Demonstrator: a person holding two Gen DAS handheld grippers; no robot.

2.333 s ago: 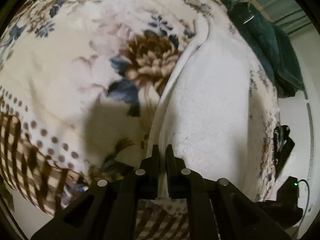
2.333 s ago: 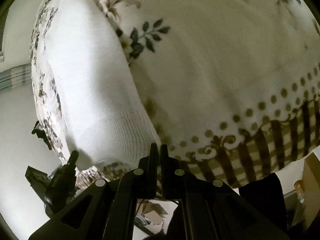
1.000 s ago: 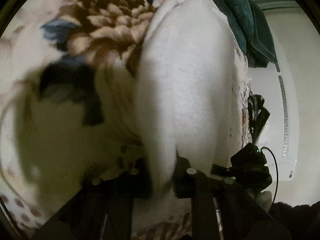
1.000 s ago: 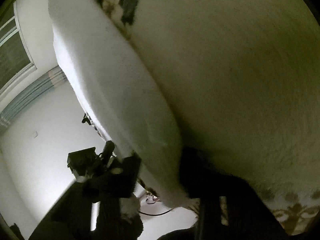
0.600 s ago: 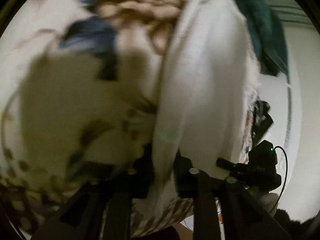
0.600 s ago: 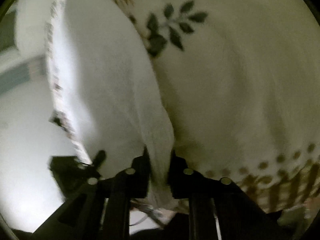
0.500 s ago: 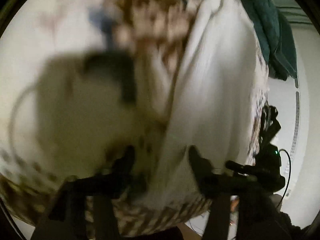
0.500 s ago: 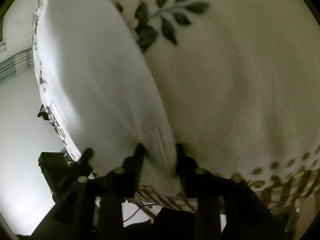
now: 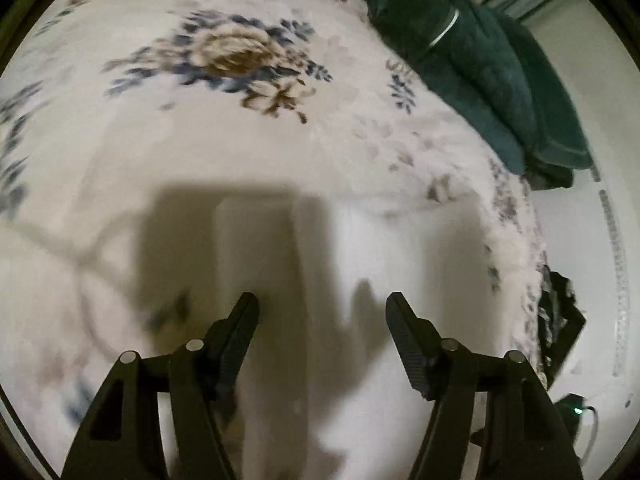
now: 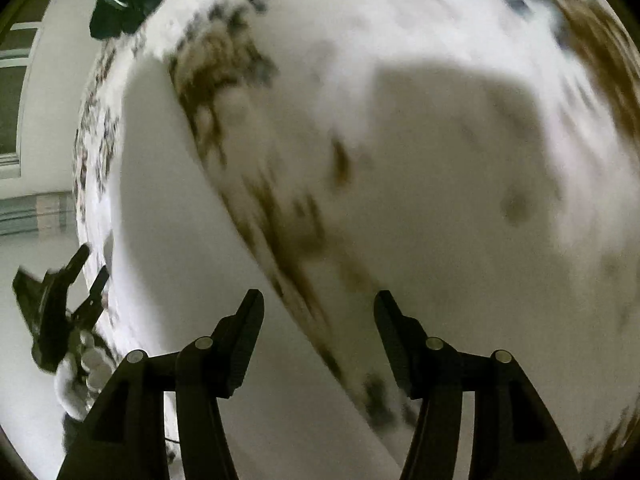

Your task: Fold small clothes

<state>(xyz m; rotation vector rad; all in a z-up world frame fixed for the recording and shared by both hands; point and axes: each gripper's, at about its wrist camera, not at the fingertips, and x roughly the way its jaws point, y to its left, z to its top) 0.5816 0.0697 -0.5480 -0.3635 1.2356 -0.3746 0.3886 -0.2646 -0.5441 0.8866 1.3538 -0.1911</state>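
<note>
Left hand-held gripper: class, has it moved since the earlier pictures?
Yes. The left hand-held gripper opened and drew back from the floral blanket; its flower now sits farther away.

White garment [image 9: 360,264], plain, on a cream blanket [image 9: 168,148] printed with brown-and-blue flowers [image 9: 236,56]. Dark green towel [image 9: 480,64] at 1 o'clock, with what looks like a pale stripe. Black gripper fingers [image 10: 244,336].

no text, labels or numbers legible
</note>
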